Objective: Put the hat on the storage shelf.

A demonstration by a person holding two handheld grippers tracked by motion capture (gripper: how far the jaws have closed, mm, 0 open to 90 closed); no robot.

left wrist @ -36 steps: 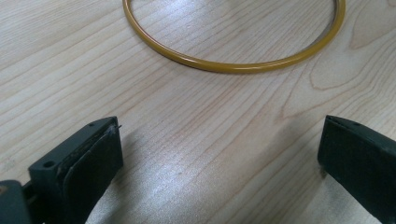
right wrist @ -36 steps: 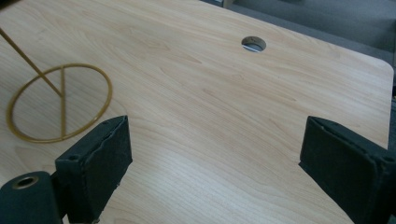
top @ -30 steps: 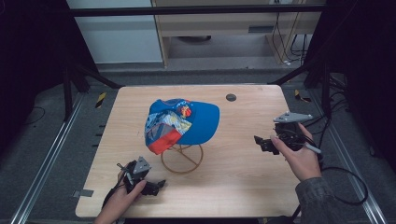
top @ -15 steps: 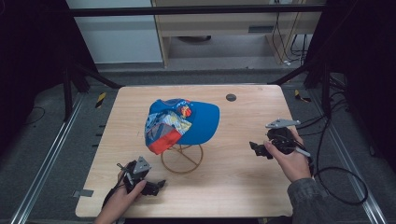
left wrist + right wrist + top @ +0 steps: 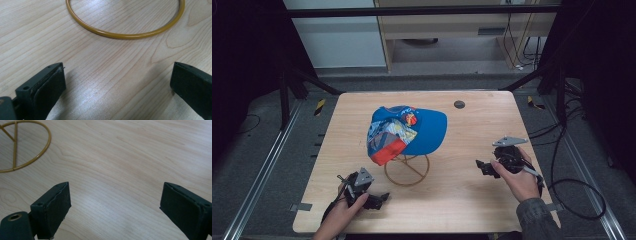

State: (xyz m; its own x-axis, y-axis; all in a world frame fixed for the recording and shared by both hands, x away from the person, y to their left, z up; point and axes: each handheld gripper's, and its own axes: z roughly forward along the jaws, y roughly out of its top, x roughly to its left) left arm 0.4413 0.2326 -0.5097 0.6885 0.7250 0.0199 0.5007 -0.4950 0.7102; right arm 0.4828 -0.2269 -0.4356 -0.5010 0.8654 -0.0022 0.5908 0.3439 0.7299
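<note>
A blue cap (image 5: pixel 409 132) with a patterned, red-edged side sits on a gold wire stand (image 5: pixel 407 170) near the middle of the wooden bench (image 5: pixel 462 200). The stand's round base ring rests flat on the wood, and the cap hangs above it, tilted, with its brim toward the right.

The left gripper (image 5: pixel 379 199) lies low on the bench in the person's left hand (image 5: pixel 343 212), its jaws set wide apart with nothing between them. In the left gripper view the two black jaws frame bare wood, and the stand's ring (image 5: pixel 125 32) curves just ahead of them, apart from both jaws. The cap is above and ahead of this gripper, a little to its left.

The right gripper (image 5: pixel 483 167) is held in the person's right hand (image 5: pixel 517 177), pointing across the bench toward the stand. Its jaws also stand wide apart and empty. In the right gripper view the ring and its crossing spokes (image 5: pixel 22 147) show ahead and to the left, well apart from the jaws. Whether this gripper touches the wood or hovers just over it is hard to tell from above. A grey three-cornered plate sits on top of it, and a cable trails back past the sleeve.

A small dark round disc (image 5: pixel 459 104) lies near the far edge of the bench, well beyond both grippers and behind the cap.
</note>
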